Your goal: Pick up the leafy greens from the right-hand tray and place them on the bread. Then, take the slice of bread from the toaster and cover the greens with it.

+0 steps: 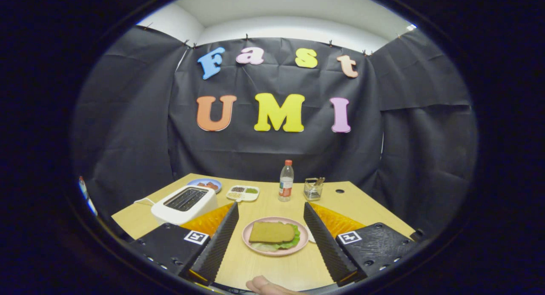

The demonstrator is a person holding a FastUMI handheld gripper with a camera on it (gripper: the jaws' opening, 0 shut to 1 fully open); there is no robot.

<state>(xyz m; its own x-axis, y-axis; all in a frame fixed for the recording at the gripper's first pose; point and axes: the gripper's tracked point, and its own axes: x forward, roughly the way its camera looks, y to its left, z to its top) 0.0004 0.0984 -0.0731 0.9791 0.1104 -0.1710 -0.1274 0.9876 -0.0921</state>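
Bread (271, 232) lay atop the leafy greens (284, 244) on the pink plate (255, 246), lower centre of the frame, between the fingers of the hand-held gripper (270, 239), which stood wide apart and held nothing. The toaster (184, 204) sat at lower left on the surface (366, 207). Any nudge from a finger could probably slide the top slice off, since it rested loose on limp leaves.

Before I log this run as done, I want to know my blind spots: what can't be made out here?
- Bottom bread slice: hidden under the top bread and greens on the pink plate.
- Toaster slots: too dark to see inside.
- Right-hand tray: mostly hidden behind the gripper, jaws open and holding nothing.
- Blue plate and divided dish: contents too small to identify.
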